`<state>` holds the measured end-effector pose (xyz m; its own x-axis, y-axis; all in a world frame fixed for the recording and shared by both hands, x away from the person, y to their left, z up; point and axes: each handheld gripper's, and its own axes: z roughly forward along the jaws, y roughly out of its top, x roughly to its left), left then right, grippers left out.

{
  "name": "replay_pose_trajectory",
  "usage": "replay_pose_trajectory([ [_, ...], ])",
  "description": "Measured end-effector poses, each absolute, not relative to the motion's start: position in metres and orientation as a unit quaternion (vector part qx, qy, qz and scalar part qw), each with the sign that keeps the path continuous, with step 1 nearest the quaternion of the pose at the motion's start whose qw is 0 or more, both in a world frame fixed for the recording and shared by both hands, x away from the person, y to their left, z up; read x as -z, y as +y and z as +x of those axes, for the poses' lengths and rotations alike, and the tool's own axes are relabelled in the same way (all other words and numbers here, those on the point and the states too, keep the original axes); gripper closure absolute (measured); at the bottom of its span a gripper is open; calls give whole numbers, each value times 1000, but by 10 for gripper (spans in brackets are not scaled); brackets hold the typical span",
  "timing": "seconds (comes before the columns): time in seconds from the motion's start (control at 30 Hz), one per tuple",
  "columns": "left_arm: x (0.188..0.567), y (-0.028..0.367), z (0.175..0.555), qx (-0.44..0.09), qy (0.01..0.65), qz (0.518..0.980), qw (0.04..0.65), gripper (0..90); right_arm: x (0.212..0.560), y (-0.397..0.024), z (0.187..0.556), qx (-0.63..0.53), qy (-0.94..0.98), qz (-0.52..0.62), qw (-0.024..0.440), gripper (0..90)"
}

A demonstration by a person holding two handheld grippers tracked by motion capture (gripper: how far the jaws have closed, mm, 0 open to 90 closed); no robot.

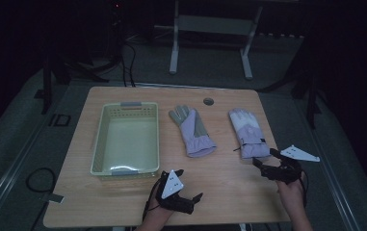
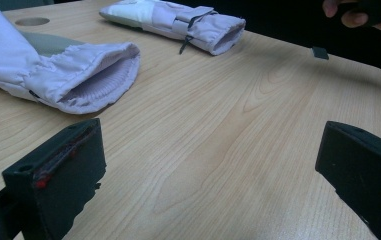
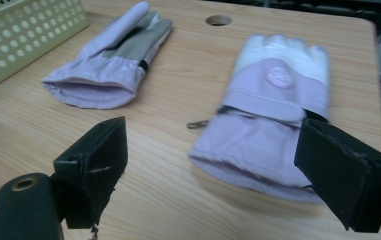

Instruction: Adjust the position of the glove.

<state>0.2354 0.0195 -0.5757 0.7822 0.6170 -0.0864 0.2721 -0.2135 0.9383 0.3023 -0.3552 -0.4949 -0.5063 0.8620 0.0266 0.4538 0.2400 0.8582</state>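
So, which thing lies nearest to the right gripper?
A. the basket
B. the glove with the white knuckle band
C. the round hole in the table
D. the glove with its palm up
B: the right gripper sits open at the cuff of the white-banded glove, apart from it.

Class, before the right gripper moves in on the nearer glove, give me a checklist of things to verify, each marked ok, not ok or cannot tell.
1. Right gripper jaws open: ok.
2. Right glove cuff faces that gripper: ok.
3. Glove lies flat on the table, nothing on it: ok.
4. Left gripper open, apart from both gloves: ok.
5. Basket empty and upright: ok.
6. Glove strap free of the jaws: cannot tell.
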Motion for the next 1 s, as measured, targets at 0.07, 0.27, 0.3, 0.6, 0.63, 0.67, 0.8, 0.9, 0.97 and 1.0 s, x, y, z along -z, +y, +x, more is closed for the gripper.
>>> replay_pose_trajectory([
  [0.07, 576, 20, 236, -154, 291, 763, 556, 0, 493, -348, 307, -434, 755, 435, 229, 137],
  [0.27, 576, 20, 236, -151, 290, 763, 557, 0, 492, -324, 319, -432, 766, 417, 228, 135],
  [0.3, 576, 20, 236, -150, 290, 763, 557, 0, 493, -319, 320, -434, 768, 414, 225, 134],
  [0.6, 576, 20, 235, -149, 287, 765, 557, 0, 490, -294, 336, -455, 756, 415, 223, 129],
  [0.63, 576, 20, 235, -148, 287, 765, 558, 0, 490, -291, 339, -449, 757, 416, 228, 132],
  [0.67, 576, 20, 235, -147, 287, 765, 557, 0, 490, -285, 345, -454, 756, 418, 220, 132],
  [0.8, 576, 20, 236, -147, 287, 765, 558, 0, 491, -278, 355, -451, 757, 422, 212, 133],
  [0.9, 576, 20, 236, -146, 286, 765, 559, 0, 493, -270, 364, -453, 763, 417, 198, 133],
  [0.97, 576, 20, 236, -145, 286, 764, 559, 0, 493, -263, 369, -449, 768, 413, 196, 136],
  [1.0, 576, 20, 236, -145, 286, 764, 559, 0, 493, -263, 369, -449, 768, 413, 196, 136],
])
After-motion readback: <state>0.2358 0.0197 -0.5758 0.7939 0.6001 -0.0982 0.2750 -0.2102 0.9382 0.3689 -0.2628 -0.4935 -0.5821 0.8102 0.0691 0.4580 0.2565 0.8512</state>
